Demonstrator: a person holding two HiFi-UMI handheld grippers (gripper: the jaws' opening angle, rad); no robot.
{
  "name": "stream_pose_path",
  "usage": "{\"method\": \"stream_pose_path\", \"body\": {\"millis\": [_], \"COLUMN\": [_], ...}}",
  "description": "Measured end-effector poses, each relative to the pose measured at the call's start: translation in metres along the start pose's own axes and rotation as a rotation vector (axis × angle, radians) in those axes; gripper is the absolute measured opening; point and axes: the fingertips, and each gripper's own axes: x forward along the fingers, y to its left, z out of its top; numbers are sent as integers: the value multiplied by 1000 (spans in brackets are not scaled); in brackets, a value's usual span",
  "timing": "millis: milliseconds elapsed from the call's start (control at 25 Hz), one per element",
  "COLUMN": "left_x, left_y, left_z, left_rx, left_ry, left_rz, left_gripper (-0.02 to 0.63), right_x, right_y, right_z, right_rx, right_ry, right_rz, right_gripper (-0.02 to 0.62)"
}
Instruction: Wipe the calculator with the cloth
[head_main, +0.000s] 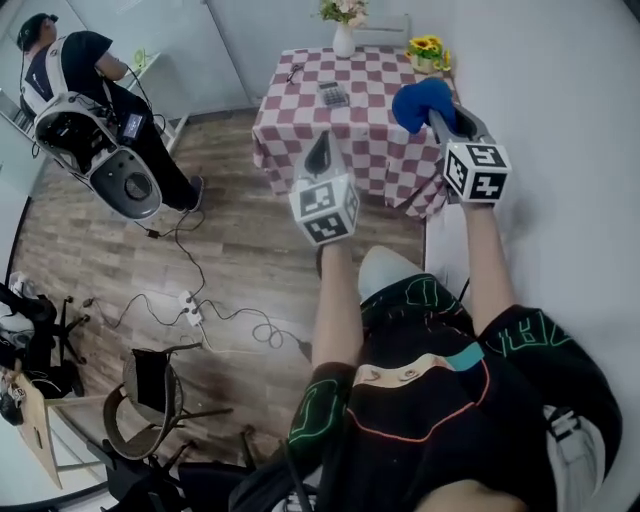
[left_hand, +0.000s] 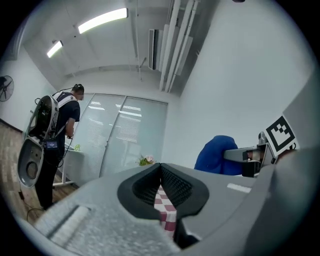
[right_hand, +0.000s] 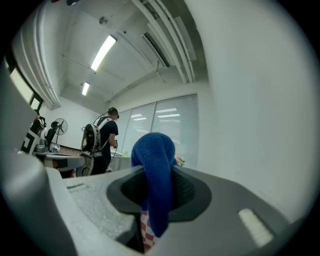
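Count: 2 grippers (left gripper (head_main: 322, 152), right gripper (head_main: 441, 122)); 1 blue cloth (head_main: 421, 102); 1 calculator (head_main: 333, 94); 1 checkered table (head_main: 375, 140); 1 white vase (head_main: 343, 41); 1 sunflower pot (head_main: 427, 52); 1 bystander (head_main: 85, 60); 1 power strip (head_main: 188, 305)

The cloth (head_main: 422, 103) is showing solid deep blue. On the far table, the tablecloth (head_main: 350, 140) is showing red-and-white checks under a dark grey calculator (head_main: 333, 94). The left gripper (head_main: 322, 145) and right gripper (head_main: 433, 114) are wearing black-and-white square markers.
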Motion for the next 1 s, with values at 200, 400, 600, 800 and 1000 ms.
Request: {"method": "stream_pose_path", "body": {"millis": [200,400,600,800,1000], "left_x": [3,9,41,90,158], "left_y": [17,54,78,104,132], "left_z": [6,1,-10,-21,-48], "left_rx": [0,3,63,130,97], "left_ry": [-10,-3,12,32,93], "left_rz": [25,85,112,137,153], "left_gripper": [9,11,11,11,11], "right_x": [15,49,96,161,244], "right_y": [5,21,27,14,0], "right_z": [1,0,-13,-31,-52], "right_rx": [11,12,6,6,22], "right_ry": [6,4,25,63,116], "right_rz": [16,50,79,89,104], "right_gripper": [95,95,96,97,97]}}
